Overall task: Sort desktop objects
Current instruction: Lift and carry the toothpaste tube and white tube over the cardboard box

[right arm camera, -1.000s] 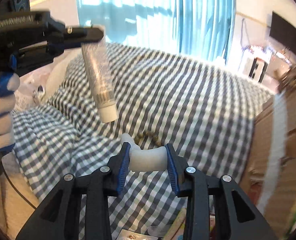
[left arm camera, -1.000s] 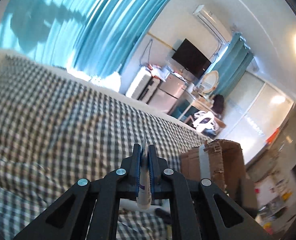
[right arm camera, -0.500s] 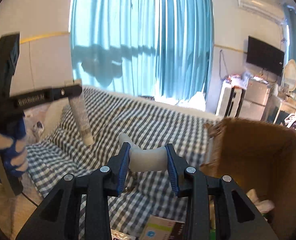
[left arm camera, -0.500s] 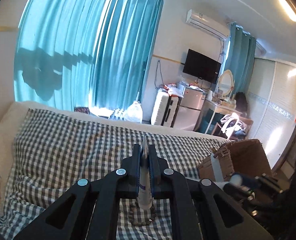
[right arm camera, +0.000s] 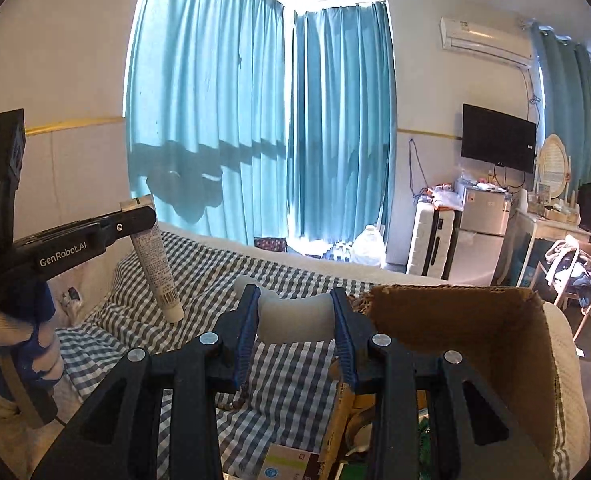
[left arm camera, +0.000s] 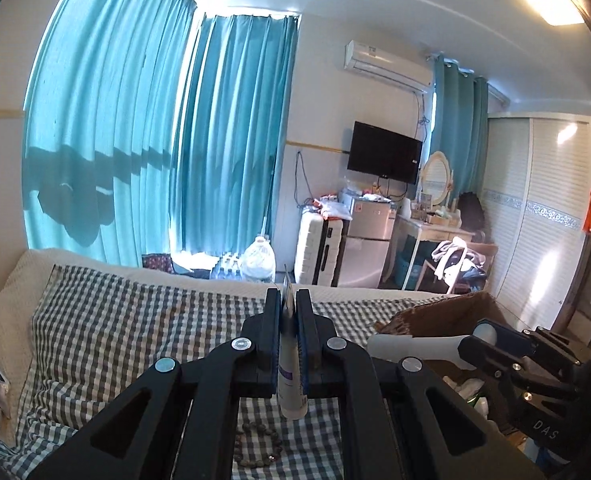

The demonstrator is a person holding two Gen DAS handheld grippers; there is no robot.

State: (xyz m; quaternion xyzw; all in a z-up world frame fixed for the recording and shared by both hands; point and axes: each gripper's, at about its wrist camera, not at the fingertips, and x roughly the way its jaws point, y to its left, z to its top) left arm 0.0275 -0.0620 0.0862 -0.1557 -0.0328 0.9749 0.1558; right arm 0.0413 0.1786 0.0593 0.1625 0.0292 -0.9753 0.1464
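Observation:
My left gripper (left arm camera: 289,312) is shut on the flat end of a white tube (left arm camera: 290,384), which hangs cap down above the checked bedspread (left arm camera: 135,320). In the right wrist view that same tube (right arm camera: 157,268) dangles from the left gripper (right arm camera: 137,220) at the left. My right gripper (right arm camera: 294,312) is shut on a pale white bottle (right arm camera: 295,314) lying crosswise between its blue pads. It hovers beside the near left corner of an open cardboard box (right arm camera: 475,328). The left wrist view shows the bottle (left arm camera: 411,346) and right gripper (left arm camera: 483,340) at the box (left arm camera: 447,316).
A string of brown beads (left arm camera: 255,444) lies on the bedspread below the tube. A flat printed packet (right arm camera: 291,462) sits at the box's foot. A gloved hand (right arm camera: 15,344) holds the left gripper. Curtains, a suitcase, a fridge and a dresser stand beyond the bed.
Both grippers have risen and levelled out, so the room's far wall now fills the views. The right gripper with the bottle came up beside the box; the tube swung further left of it.

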